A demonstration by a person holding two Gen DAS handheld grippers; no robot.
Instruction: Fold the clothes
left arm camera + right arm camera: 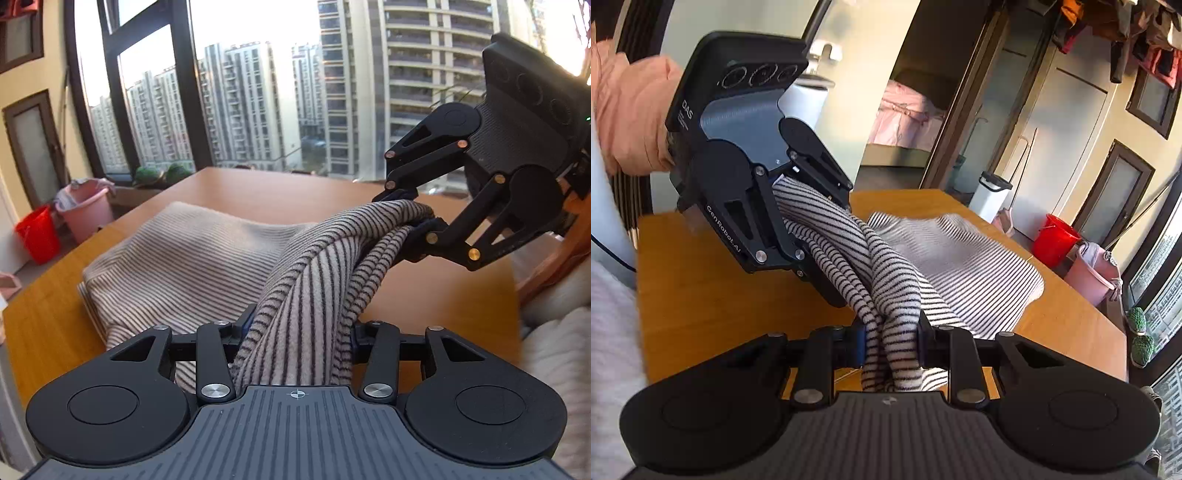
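Note:
A beige garment with thin dark stripes lies partly folded on the wooden table. My left gripper is shut on a bunched edge of it, held above the table. My right gripper is shut on the same raised edge a little further along. In the right wrist view the right gripper pinches the striped garment, and the left gripper holds the cloth just ahead of it. The cloth stretches between both grippers and drapes down to the table.
A red bucket and a pink bucket stand on the floor beyond the table's left edge. A large window is behind the table. A white bin stands by the far wall. A white knitted fabric is at right.

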